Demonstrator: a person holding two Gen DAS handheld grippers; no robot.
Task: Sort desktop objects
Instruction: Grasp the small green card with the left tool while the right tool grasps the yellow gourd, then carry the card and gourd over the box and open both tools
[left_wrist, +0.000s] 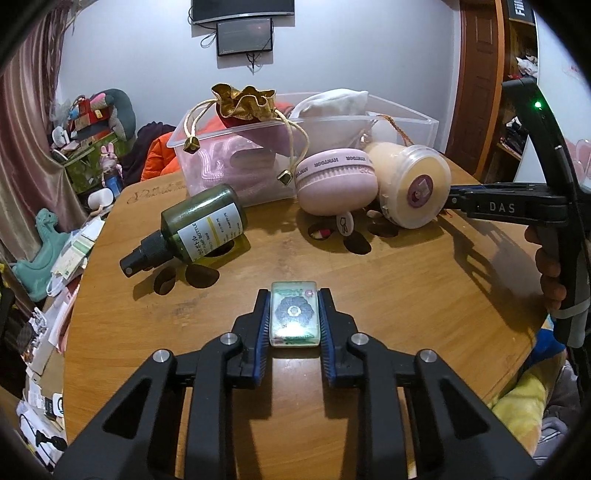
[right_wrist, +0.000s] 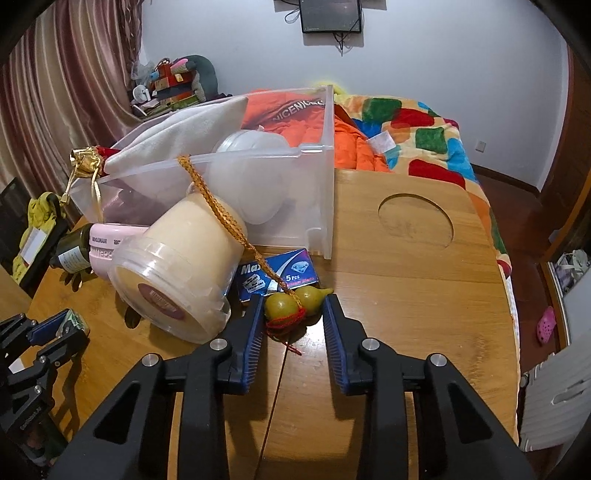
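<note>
My left gripper is shut on a small clear green box with a flower pattern, just above the wooden table. My right gripper is open, its fingers on either side of a small yellow-green gourd charm tied with red thread and a gold cord. The gourd lies on the table and touches the left finger. A clear plastic bin stands at the back, holding a white cloth pouch and a red-gold drawstring pouch.
On the table lie a green pump bottle, a pink round case, a cream jar on its side and a blue razor-blade box. A round hole is cut in the table. A bed with a colourful blanket lies behind.
</note>
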